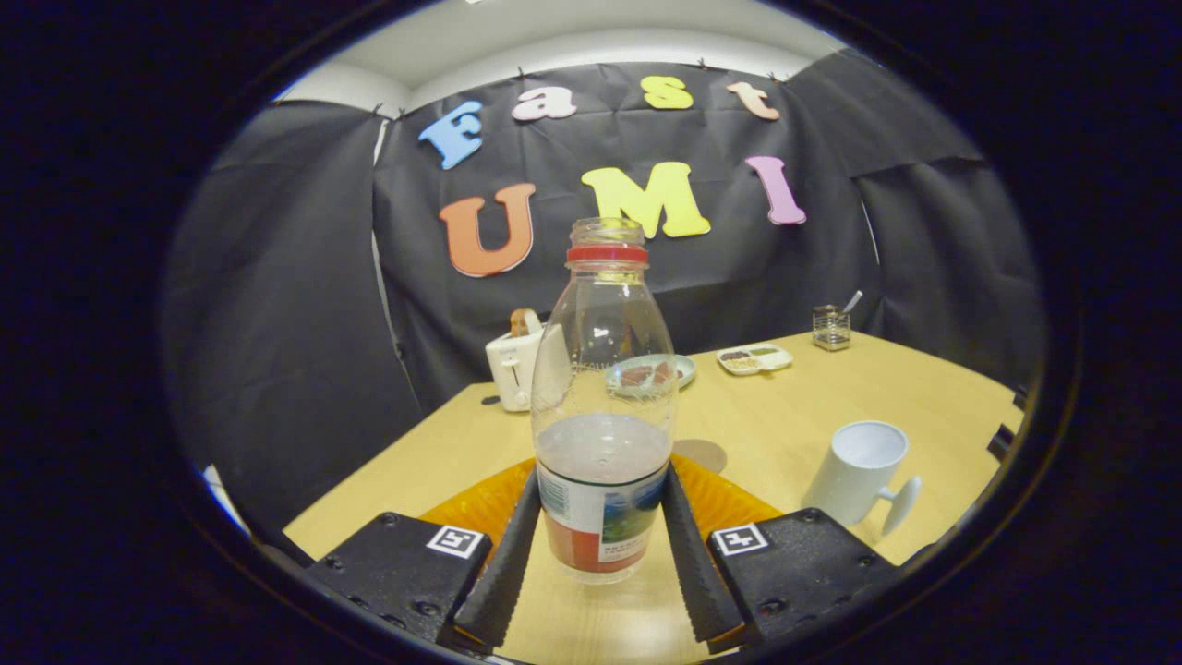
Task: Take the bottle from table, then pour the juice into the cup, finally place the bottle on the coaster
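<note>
A clear plastic bottle (602, 406) with a red neck ring, no cap and a printed label stands upright between my fingers. Pale liquid fills about its lower third. My gripper (600, 489) is shut on the bottle, with both fingers (506, 554) pressing on the label band. A white cup (859, 471) with its handle turned towards me stands on the table, ahead and to the right of the fingers. A small round brown coaster (699, 454) lies just beyond the right finger. Under and behind the bottle lies an orange ribbed mat (729, 503), partly hidden by the bottle and the fingers.
The wooden table (785, 416) carries a white toaster (514, 369) with toast at the far left. Behind the bottle are a plate of food (683, 369), a white divided dish (755, 358) and a glass with a spoon (831, 328). Black cloth walls close the far and left sides.
</note>
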The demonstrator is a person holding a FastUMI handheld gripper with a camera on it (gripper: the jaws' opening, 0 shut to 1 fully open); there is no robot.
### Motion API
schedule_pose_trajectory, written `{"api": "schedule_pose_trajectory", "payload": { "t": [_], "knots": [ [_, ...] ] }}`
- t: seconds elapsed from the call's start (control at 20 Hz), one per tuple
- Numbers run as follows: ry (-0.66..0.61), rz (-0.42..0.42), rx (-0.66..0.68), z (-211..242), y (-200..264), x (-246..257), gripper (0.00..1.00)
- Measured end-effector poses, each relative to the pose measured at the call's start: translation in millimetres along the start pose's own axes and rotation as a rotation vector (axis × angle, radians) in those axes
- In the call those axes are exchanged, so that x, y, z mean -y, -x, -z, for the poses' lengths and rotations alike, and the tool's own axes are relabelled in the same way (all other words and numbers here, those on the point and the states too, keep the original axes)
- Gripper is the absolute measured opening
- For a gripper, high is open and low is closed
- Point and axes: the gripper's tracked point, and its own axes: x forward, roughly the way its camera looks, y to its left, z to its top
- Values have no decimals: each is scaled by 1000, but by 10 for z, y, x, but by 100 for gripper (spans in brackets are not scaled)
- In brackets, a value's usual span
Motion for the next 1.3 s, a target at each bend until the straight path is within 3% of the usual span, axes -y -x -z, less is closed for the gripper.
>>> {"api": "schedule_pose_trajectory", "payload": {
  "t": [0.25,0.8,1.3],
  "knots": [
    [-202,-64,0,-137,6,-84,75],
    [-663,-113,-7,11,-72,140,74],
    [-1051,-78,9,196,-179,407,74]
  ]
}}
